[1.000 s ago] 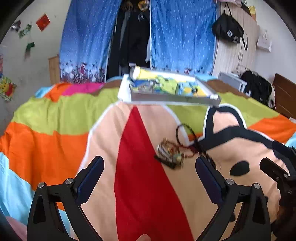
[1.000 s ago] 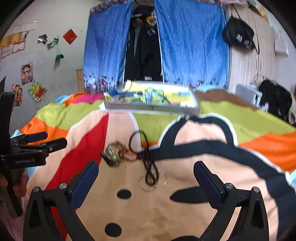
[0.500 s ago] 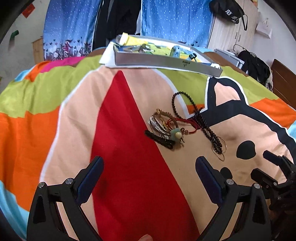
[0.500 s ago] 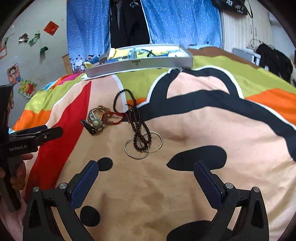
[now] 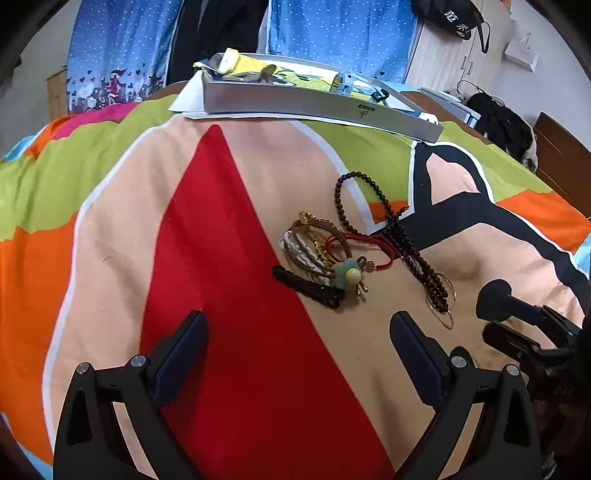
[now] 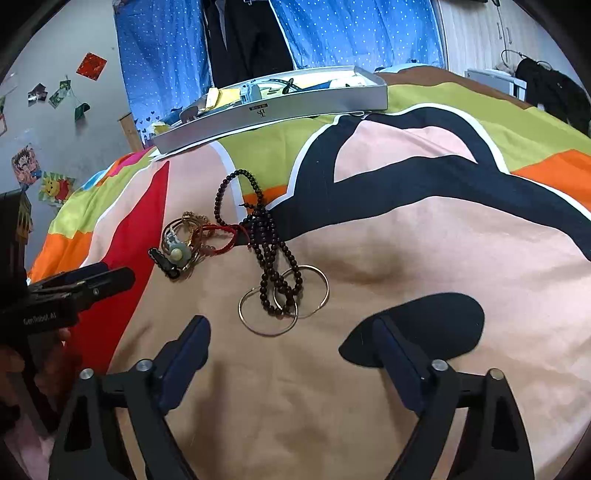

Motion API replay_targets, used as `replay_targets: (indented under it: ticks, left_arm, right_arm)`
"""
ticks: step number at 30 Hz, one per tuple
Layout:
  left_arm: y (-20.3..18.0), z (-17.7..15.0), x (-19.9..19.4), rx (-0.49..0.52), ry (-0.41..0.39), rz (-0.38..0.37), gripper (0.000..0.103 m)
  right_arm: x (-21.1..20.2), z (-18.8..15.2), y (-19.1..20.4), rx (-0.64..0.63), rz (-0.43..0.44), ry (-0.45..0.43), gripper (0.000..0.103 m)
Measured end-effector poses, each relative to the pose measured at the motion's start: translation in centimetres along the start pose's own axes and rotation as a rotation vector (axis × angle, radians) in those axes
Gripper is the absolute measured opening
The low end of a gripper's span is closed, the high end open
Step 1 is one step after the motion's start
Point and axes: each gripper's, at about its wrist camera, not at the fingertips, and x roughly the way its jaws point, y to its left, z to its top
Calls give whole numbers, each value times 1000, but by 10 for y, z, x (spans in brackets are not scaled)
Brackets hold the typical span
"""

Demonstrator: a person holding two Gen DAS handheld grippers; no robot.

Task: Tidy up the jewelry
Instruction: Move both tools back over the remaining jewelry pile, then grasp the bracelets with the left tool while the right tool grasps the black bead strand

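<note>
A heap of jewelry lies on the bedspread: a dark bead necklace [image 5: 384,221] [image 6: 266,251], a bundle of bracelets and hair ties with a green charm [image 5: 317,254] [image 6: 181,247], a red cord bracelet [image 6: 221,236], a black hair clip [image 5: 306,288], and two thin gold hoops [image 6: 284,299]. My left gripper [image 5: 299,354] is open, just short of the bracelet bundle. My right gripper [image 6: 291,354] is open too, its fingers just short of the hoops. A grey tray [image 5: 317,99] [image 6: 273,107] holding assorted small items sits at the far side of the bed.
The bedspread [image 5: 221,258] is brightly patterned in red, peach, green, orange and black. Blue curtains [image 5: 332,33] and dark hanging clothes are behind the tray. A wardrobe with a black bag [image 5: 454,18] stands at the right. A hand [image 6: 22,362] holds the left gripper.
Both grippers have moved forward and down toward the jewelry heap, which now looks larger and nearer. Both have stayed open. The jewelry has not moved.
</note>
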Motion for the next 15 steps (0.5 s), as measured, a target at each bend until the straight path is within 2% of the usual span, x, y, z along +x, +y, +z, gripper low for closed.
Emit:
replay_targets:
  ticks: [5,8,10,15]
  left_arm:
    - [6,7,3,-38,-32,-48,93]
    - [10,14,7,-75,-39,-85,81]
    - [13,18,13,-97,-29,-108,69]
    - [19,26,25,-145,-6,-160,51]
  right_arm:
    - [7,13,-3,-9,13,-3,65]
    - [13,22,-3,-14,20,-1,58]
    - [17,28,-2,-23,26,0,56]
    - [29,37,2,-50,36,18,51]
